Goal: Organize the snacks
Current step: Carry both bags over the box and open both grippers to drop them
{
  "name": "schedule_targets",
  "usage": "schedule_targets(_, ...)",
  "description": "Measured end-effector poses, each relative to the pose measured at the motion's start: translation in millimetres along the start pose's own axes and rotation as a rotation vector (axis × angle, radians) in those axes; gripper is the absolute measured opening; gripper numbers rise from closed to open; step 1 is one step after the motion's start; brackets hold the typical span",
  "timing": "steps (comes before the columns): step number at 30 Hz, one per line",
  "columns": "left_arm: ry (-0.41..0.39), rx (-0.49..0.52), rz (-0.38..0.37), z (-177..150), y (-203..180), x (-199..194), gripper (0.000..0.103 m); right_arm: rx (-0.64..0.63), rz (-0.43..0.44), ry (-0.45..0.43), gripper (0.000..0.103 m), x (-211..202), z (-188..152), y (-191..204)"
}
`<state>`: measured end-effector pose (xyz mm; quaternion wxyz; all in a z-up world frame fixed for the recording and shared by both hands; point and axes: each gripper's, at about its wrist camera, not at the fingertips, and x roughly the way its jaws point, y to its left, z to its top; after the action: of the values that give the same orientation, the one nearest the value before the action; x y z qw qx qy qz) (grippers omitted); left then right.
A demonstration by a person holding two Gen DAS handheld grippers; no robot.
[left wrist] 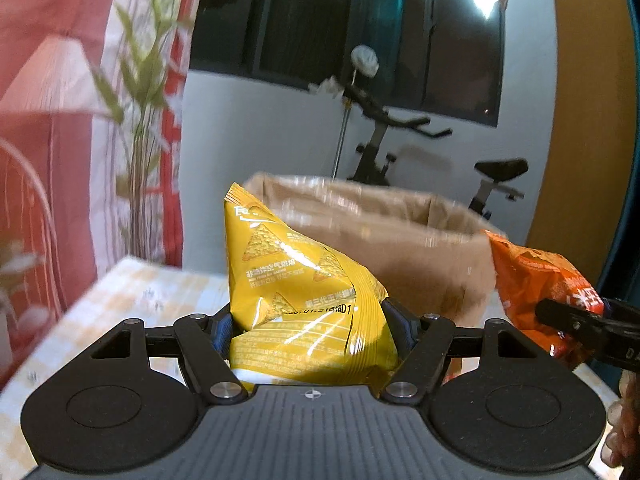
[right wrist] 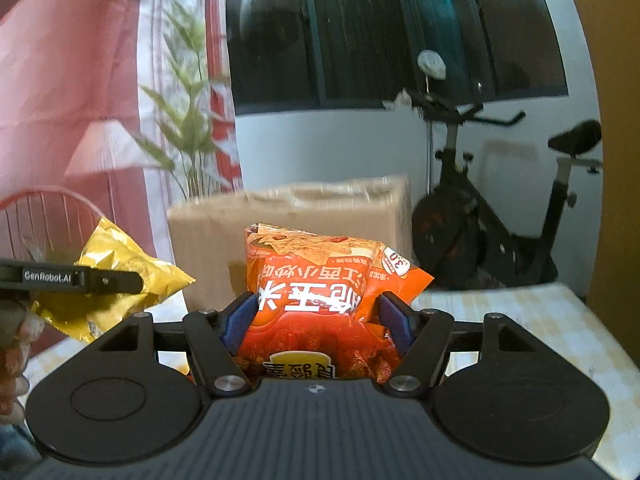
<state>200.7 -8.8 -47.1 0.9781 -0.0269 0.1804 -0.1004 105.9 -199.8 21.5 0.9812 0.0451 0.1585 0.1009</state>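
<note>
Now left tongs [left wrist: 312, 330] clamp a yellow snack bag [left wrist: 296, 280], right tongs [right wrist: 316, 322] an orange snack bag [right wrist: 316, 304].

Left wrist view sits right behind its own fingers [left wrist: 226, 330], looking forward and slightly down across the tabletop [left wrist: 132, 304] at the cardboard box [left wrist: 400, 248]. Right wrist view faces the same way, just beside it. Both share the box [right wrist: 288, 216], the exercise bike [right wrist: 480, 216] and the dark window [left wrist: 304, 20].
</note>
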Motion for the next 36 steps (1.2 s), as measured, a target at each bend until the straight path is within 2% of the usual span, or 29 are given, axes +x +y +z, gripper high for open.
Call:
schedule_targets(9,-0.129,0.032,-0.069,66,-2,18,0.074,-0.093,0.103,-0.084,0.069,51,74,10)
schedule_targets(12,-0.124,0.048,-0.074,86,-4,43,0.074,-0.102,0.089,-0.097,0.069,79,93,10)
schedule_targets(14,-0.094,0.046,-0.081,98,-1,65,0.074,-0.117,0.055,-0.085,0.069,102,101,9)
schedule_targets(19,-0.050,0.075,-0.034,114,1,120,0.074,-0.212,-0.029,0.005,0.069,160,105,13)
schedule_targets(24,0.012,0.115,0.007,113,3,159,0.074,-0.205,-0.074,0.097,0.069,199,95,11)
schedule_targets(30,0.046,0.108,0.025,107,9,170,0.076,-0.145,-0.091,0.127,0.070,210,88,2)
schedule_targets(34,0.051,0.085,0.028,106,15,167,0.085,-0.142,-0.072,0.146,0.072,209,90,-2)
schedule_targets(36,0.049,0.084,0.034,107,17,164,0.088,-0.132,-0.062,0.145,0.082,205,91,-3)
